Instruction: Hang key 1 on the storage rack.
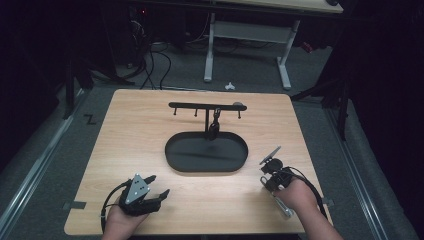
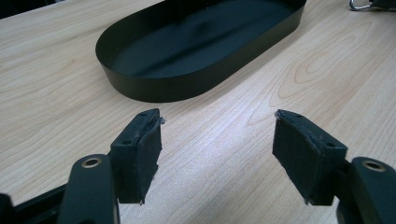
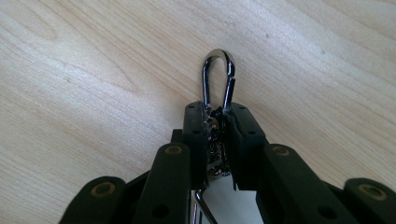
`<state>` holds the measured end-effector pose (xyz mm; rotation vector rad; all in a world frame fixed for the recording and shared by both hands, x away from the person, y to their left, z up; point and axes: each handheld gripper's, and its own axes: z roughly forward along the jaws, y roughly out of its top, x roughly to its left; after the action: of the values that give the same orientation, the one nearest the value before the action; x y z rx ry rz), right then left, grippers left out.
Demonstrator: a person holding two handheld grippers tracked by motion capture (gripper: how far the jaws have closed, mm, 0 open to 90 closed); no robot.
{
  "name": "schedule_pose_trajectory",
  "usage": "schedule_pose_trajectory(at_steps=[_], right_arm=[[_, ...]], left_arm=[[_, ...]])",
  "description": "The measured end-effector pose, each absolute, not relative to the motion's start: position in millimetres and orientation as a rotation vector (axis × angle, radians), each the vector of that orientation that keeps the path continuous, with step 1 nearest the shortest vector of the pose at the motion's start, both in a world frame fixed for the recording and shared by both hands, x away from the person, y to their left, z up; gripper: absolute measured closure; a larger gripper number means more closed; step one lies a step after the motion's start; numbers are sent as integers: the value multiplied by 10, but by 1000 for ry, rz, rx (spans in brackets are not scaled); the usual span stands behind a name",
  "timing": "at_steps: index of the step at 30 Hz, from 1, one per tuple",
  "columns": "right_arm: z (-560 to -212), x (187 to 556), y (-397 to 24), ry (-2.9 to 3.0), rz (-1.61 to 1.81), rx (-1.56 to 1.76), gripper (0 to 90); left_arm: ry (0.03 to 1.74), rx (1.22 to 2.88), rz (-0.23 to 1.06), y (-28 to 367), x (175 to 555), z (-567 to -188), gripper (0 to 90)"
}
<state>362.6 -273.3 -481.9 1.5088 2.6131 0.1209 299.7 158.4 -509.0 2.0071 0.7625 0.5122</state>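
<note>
1. Dark floor and trailing cables surround my light wooden table (image 1: 150, 125), with a white-legged desk beyond its far edge.
2. At the table's centre sits a black oval metal tray (image 1: 176, 161), and from its far side rises a thin black T-shaped rack with small pegs (image 1: 200, 105). Something small and dark hangs from the rack beside the post; I cannot tell what it is.
3. My left gripper (image 2: 217, 149) rests near the table's near-left corner, fingers spread wide with nothing between them, pointed at the near wall of the tray.
4. My right gripper (image 3: 217, 119), near the near-right corner, is clamped on a shiny chrome snap hook (image 3: 218, 77). Its rounded loop sticks out past my fingertips over bare wood. Lower in the right gripper view, more bright metal trails between my fingers, but I cannot make out its shape.
5. In the high view a pale flat strip (image 1: 270, 155) pokes up from that gripper, and another silvery piece (image 1: 282, 206) lies by my right hand (image 1: 295, 192); whether they are part of the hook's load I cannot say.
6. I judge the hook light, rigid and slick: polished steel can twist or slide between pads. My hold is on its lower body, which leaves the loop free. That seems the right place if it is meant to go over a peg.
</note>
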Motion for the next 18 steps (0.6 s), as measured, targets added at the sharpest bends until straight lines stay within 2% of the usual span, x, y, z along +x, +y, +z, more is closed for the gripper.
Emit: schedule_pose_trajectory(at_steps=[18], right_arm=[[-4811, 3688, -2751, 2594, 191, 1619, 721]], left_arm=[[761, 2008, 514, 1577, 2995, -5091, 333]])
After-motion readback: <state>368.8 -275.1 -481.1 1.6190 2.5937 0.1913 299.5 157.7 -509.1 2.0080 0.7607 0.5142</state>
